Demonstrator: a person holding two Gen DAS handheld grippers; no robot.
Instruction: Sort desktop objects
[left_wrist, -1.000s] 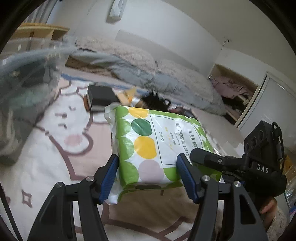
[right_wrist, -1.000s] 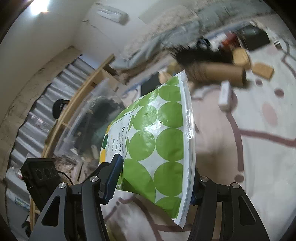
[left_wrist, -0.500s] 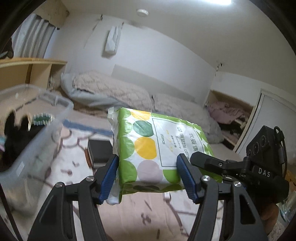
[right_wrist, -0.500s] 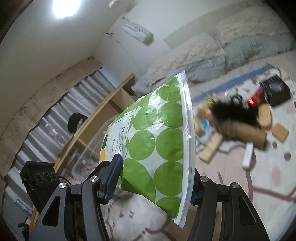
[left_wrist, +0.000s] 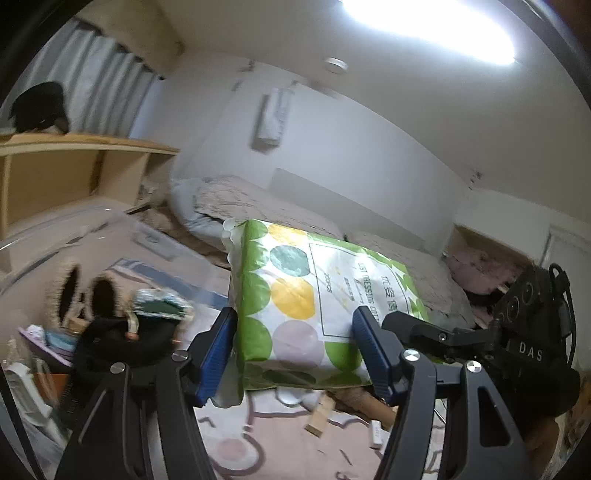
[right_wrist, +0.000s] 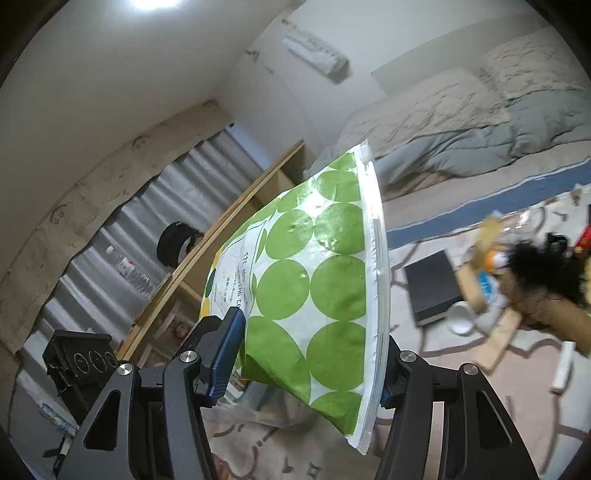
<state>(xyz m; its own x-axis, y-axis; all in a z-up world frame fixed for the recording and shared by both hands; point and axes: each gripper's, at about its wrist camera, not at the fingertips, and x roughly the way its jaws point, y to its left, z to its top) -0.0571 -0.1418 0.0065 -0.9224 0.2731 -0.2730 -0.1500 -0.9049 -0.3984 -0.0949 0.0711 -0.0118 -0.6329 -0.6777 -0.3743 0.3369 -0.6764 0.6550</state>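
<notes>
A green, yellow and white dotted cotton-pad pack (left_wrist: 314, 306) is held in the air between both grippers. My left gripper (left_wrist: 295, 354) is shut on its near end. My right gripper (right_wrist: 310, 354) is shut on the other end, where the pack (right_wrist: 314, 266) shows its green-dotted side and zip edge. In the left wrist view the right gripper's body (left_wrist: 517, 339) shows at the right, behind the pack. A clear plastic storage bin (left_wrist: 92, 280) stands at the left, partly filled with slippers and other items.
A pink patterned mat (right_wrist: 424, 424) lies below with a black box (right_wrist: 432, 288), wooden blocks (left_wrist: 319, 417), a white cup and a fluffy black toy (right_wrist: 546, 280). A bed (left_wrist: 258, 206) lies behind, a wooden shelf (left_wrist: 74, 166) at the left.
Both grippers have lifted the pack higher and tilted upward. More ceiling and wall show now, and the bin's inside has come into view at the left.
</notes>
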